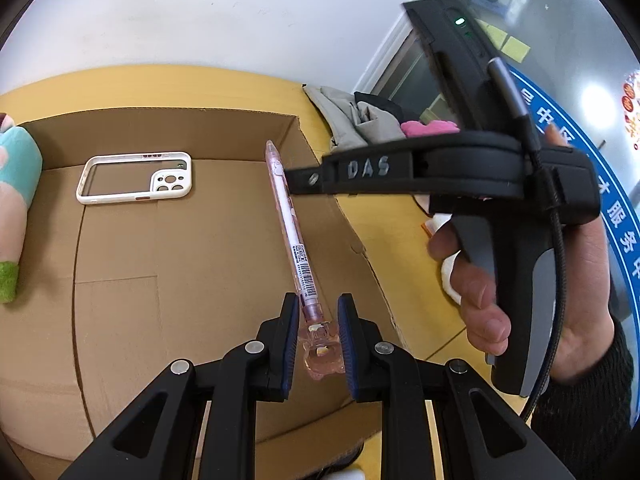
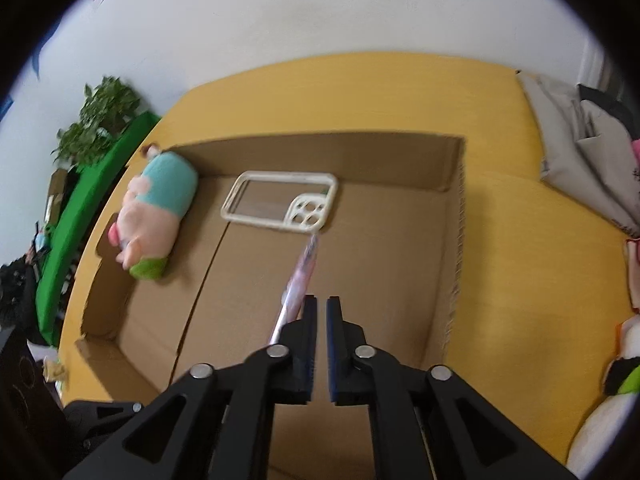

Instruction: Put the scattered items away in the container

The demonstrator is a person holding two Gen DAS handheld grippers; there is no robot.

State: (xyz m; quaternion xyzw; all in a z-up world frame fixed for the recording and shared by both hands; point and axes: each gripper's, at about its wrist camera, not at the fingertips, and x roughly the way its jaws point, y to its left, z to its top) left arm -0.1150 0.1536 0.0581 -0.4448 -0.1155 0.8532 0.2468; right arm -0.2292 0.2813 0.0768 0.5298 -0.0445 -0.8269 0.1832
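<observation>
Contents noted, left to right, past tense throughout.

Plush toy (image 2: 154, 216): pink body, teal top, green end; lay inside the cardboard box (image 2: 400, 272) against its left wall.

Phone case (image 1: 136, 178): white frame, clear back; lay flat on the box floor near the far wall.

Pen (image 1: 290, 232): pink, clear bear-shaped cap at the near end; held slanting above the box floor, tip toward the far wall. The left gripper (image 1: 318, 334) pinched it at the cap end, pads pressing on the bear ornament.

Right gripper (image 2: 319, 312): jaws nearly pressed together with only a sliver between them, and nothing in that sliver. In the left wrist view one finger reached to the pen's upper barrel; whether it touched, I could not tell. A person's hand (image 1: 520, 288) held its handle.

Table (image 2: 520, 240): yellow; grey cloth and soft toys remained on it at the right, outside the box.

Step in hand, as judged: placing the pen in the box. The next move would call for lowering it to the cardboard, spreading the left jaws, then reaching for the things at the right.
</observation>
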